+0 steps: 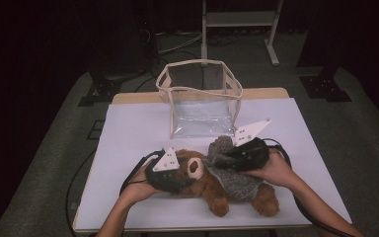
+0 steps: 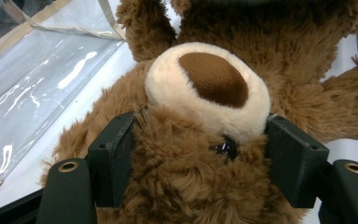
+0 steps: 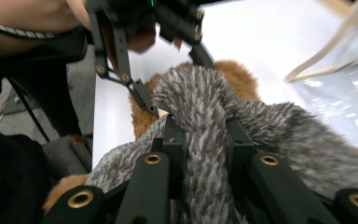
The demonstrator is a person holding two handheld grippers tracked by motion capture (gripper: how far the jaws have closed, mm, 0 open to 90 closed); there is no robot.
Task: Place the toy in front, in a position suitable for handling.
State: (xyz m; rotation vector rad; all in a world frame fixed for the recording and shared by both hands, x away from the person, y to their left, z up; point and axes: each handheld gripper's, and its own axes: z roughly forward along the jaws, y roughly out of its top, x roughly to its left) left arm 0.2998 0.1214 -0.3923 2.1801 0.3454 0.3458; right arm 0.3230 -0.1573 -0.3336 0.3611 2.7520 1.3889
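A brown plush teddy bear (image 1: 212, 185) lies on its back on the white table top (image 1: 128, 128), head toward the person's left, legs toward their right, so its long axis runs across the table between the two hands. The left gripper (image 1: 177, 183) is clamped on the bear's head, one black jaw on each side of the fur just below the cream muzzle (image 2: 209, 84). The right gripper (image 1: 223, 160) is clenched on a bunched fold of the grey knitted fuzzy sweater (image 1: 232, 173) that covers the bear's torso; the fold rises straight up between its jaws. The right gripper is nearer the garment. Beyond both grippers stands an open clear plastic bag with beige trim (image 1: 200, 98).
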